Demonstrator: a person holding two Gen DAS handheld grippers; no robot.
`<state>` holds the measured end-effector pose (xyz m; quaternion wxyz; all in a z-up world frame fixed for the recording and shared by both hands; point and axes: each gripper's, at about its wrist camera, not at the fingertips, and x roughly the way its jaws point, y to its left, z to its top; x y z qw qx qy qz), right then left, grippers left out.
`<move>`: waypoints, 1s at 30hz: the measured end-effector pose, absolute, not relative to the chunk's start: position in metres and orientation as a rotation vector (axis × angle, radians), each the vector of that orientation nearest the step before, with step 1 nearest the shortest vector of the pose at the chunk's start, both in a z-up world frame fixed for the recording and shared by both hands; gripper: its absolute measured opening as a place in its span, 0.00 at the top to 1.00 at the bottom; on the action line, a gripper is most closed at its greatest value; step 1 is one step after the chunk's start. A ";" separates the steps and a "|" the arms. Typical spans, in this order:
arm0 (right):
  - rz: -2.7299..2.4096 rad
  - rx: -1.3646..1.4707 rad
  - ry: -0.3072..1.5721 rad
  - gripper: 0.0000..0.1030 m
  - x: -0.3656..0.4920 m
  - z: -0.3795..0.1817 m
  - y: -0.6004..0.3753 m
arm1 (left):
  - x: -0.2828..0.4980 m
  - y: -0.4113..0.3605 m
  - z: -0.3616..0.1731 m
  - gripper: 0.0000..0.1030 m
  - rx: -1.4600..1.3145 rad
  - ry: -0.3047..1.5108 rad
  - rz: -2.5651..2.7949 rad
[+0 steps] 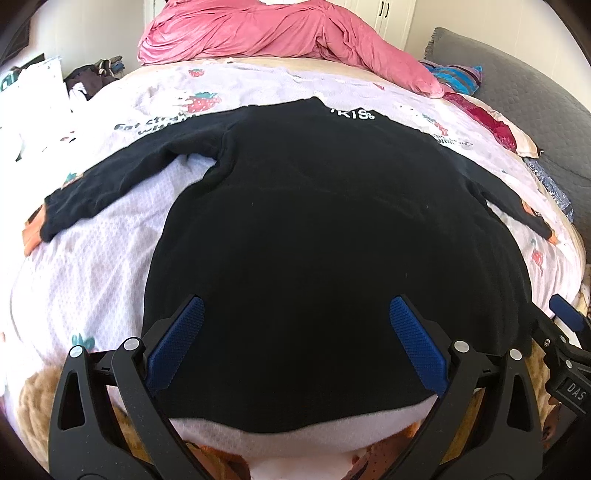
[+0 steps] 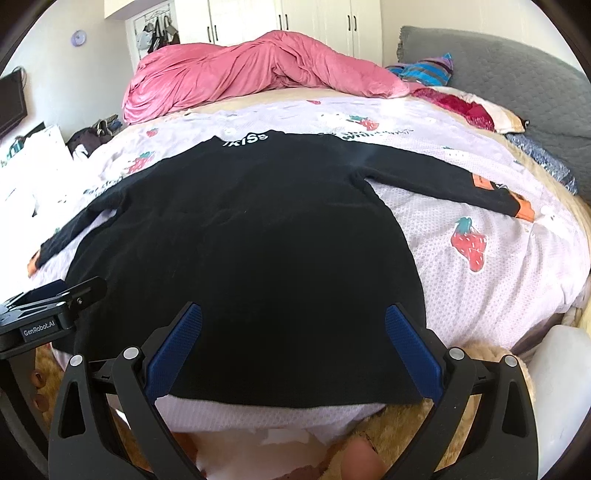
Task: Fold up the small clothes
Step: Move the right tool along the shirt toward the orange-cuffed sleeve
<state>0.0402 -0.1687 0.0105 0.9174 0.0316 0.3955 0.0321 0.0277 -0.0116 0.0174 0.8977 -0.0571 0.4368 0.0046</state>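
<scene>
left tongs (image 1: pixel 295 343): spread wide, nothing between the pads, poised over the near hem of the black sweater (image 1: pixel 314 240), toward its left half.
right tongs (image 2: pixel 293 347): equally wide apart and empty, over the same hem toward the right half; likely both are placed here to take the hem corners for a first fold.
sweater position: laid flat on the strawberry-print bedsheet (image 2: pixel 480 288), collar with white lettering away from the cameras, hem nearest, both sleeves stretched out sideways; probably spread this way so the folds come out even.
fold progress: judging by the flat shape, no fold is made yet.
left view only: the left sleeve (image 1: pixel 122 177) in full length down to its orange cuff, and the right tongs' tip at the right edge.
right view only: the right sleeve (image 2: pixel 443 177) with its orange patch and cuff, the white wardrobe (image 2: pixel 295 18) behind, and the left tongs' body at the left edge.
both views: pink duvet (image 2: pixel 240 70) bunched at the far side of the bed, well apart from the sweater.
</scene>
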 end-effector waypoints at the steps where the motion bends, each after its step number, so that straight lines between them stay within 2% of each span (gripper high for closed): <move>1: 0.065 0.071 0.816 0.04 0.043 0.011 -0.170 | 0.032 -0.012 0.020 0.08 -0.117 0.901 0.009; 30: 0.016 0.142 0.761 0.04 0.132 0.049 -0.193 | 0.131 -0.036 0.055 0.08 -0.125 0.895 -0.057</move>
